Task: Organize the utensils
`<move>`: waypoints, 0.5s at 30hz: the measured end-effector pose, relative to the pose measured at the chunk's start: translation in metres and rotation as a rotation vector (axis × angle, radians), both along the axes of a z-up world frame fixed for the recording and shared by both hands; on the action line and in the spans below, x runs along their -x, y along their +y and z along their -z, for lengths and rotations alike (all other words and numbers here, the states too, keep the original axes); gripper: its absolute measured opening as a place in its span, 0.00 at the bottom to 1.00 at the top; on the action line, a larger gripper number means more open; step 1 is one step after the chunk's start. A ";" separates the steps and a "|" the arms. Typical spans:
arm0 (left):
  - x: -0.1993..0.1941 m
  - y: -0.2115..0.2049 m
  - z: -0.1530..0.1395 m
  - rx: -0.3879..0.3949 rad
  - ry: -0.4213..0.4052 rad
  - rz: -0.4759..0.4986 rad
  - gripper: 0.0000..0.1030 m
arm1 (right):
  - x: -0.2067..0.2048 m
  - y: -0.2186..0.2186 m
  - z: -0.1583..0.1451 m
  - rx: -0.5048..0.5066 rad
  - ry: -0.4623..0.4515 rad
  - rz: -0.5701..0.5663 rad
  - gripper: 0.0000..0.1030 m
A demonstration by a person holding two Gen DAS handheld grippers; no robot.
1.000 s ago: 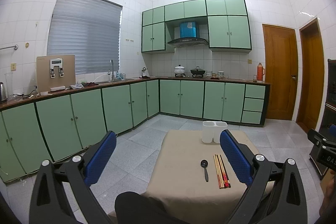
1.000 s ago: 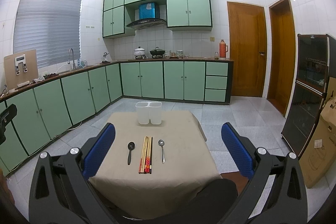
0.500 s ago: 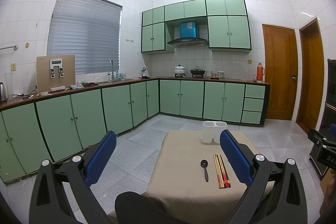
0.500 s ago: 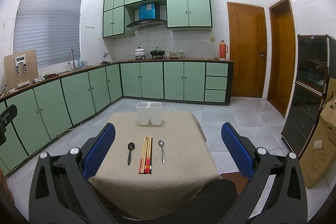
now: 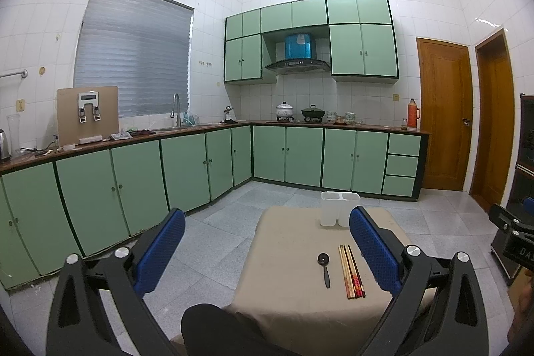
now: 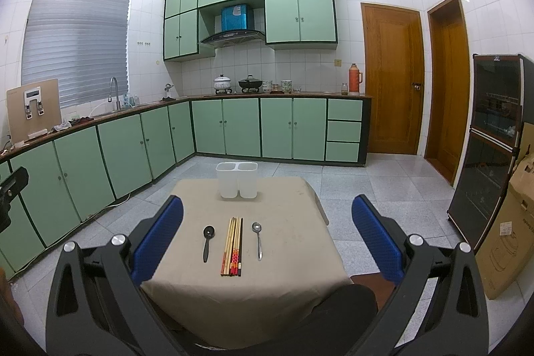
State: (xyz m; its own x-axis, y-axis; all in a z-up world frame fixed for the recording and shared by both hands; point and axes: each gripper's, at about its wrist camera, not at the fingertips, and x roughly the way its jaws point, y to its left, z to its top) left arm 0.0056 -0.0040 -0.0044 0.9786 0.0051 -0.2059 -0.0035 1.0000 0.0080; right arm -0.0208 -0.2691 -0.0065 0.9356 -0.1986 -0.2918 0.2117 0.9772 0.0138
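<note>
Beige cloth covers the small surface point(image 6: 283, 282) in front of me. On it lie a black spoon point(image 6: 207, 241), a bunch of chopsticks point(image 6: 233, 246) and a silver spoon point(image 6: 258, 238), side by side in a row. The chopsticks are in the middle, with a spoon on each side, close but not touching. Their red ends point toward me. At the far edge of the surface stands a white holder point(image 6: 237, 180) with two cups joined together. It stands upright, well apart from the spoons and chopsticks.

My right gripper point(image 6: 267, 242) is wide open and holds nothing. It hangs above the near edge of the surface, and the whole row shows between its blue pads. My left gripper point(image 5: 267, 251) is wide open too, with nothing in it. It sits more to the left, partly over the grey floor point(image 5: 227, 222). Green cupboards point(image 6: 260, 129) run along the white tile walls behind.
</note>
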 end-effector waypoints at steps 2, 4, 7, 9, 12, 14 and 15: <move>-0.001 0.002 -0.001 0.002 0.002 0.003 0.94 | 0.000 0.000 0.000 0.000 0.000 0.000 0.95; -0.002 0.001 -0.001 -0.001 0.005 0.011 0.94 | -0.001 0.000 0.000 0.001 0.001 -0.002 0.95; -0.005 0.000 0.002 -0.018 0.024 0.032 0.94 | -0.001 0.001 0.001 0.005 -0.002 -0.006 0.95; -0.012 -0.002 0.007 -0.022 0.060 0.057 0.94 | -0.004 0.001 0.002 0.008 -0.002 -0.006 0.95; -0.024 -0.002 0.021 -0.005 0.093 0.081 0.94 | -0.012 -0.002 0.007 0.006 0.009 -0.009 0.95; -0.036 -0.004 0.029 -0.012 0.134 0.079 0.94 | -0.020 -0.005 0.012 0.001 0.022 -0.018 0.95; -0.043 -0.004 0.033 -0.008 0.156 0.081 0.94 | -0.025 -0.006 0.015 0.002 0.028 -0.020 0.95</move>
State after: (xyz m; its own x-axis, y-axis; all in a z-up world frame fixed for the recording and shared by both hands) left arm 0.0484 -0.0083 -0.0376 0.9319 -0.0703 -0.3559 0.0790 0.9968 0.0100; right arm 0.0039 -0.2748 -0.0216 0.9308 -0.1804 -0.3181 0.1924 0.9813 0.0064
